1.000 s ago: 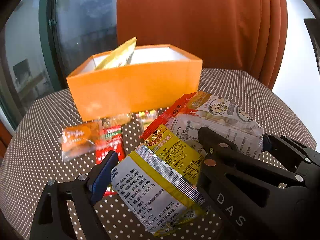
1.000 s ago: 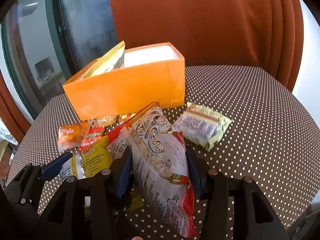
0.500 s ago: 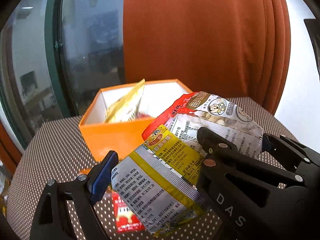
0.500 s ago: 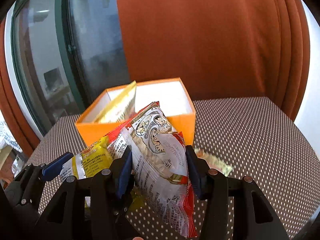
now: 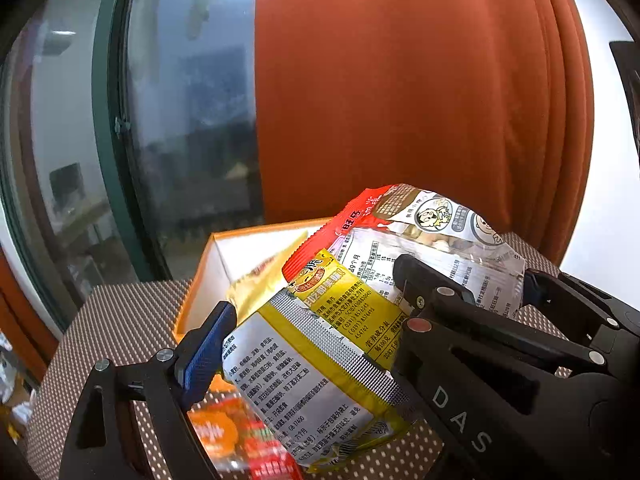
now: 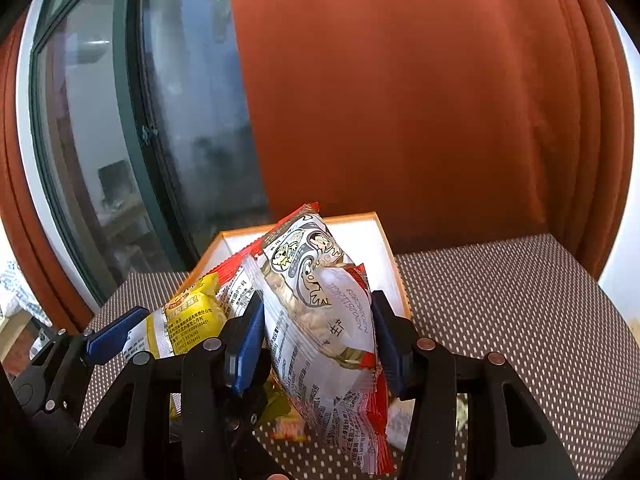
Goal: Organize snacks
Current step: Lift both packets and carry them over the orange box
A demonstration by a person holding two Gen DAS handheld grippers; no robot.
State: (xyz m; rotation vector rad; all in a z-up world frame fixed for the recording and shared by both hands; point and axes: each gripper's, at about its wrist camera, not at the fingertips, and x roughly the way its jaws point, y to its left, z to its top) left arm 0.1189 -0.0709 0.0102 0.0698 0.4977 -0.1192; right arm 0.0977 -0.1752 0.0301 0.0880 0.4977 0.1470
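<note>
Both packets up: left hand-held gripper (image 5: 316, 340) clamps the yellow packet (image 5: 320, 352), right hand-held gripper (image 6: 318, 344) the red-edged packet (image 6: 324, 320), orange box (image 6: 384, 248) dead ahead, just beyond both.

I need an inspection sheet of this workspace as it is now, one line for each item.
Surface: dotted brown table.
Job's things: orange box, open, a gold packet inside; yellow packet; red-white packet.
Clutter: small packets lie on the table below.
Grippers: left hand-held gripper shut on yellow packet; right hand-held gripper shut on red-white packet.
Cables: nothing seen.
Surroundings: orange curtain, window.
</note>
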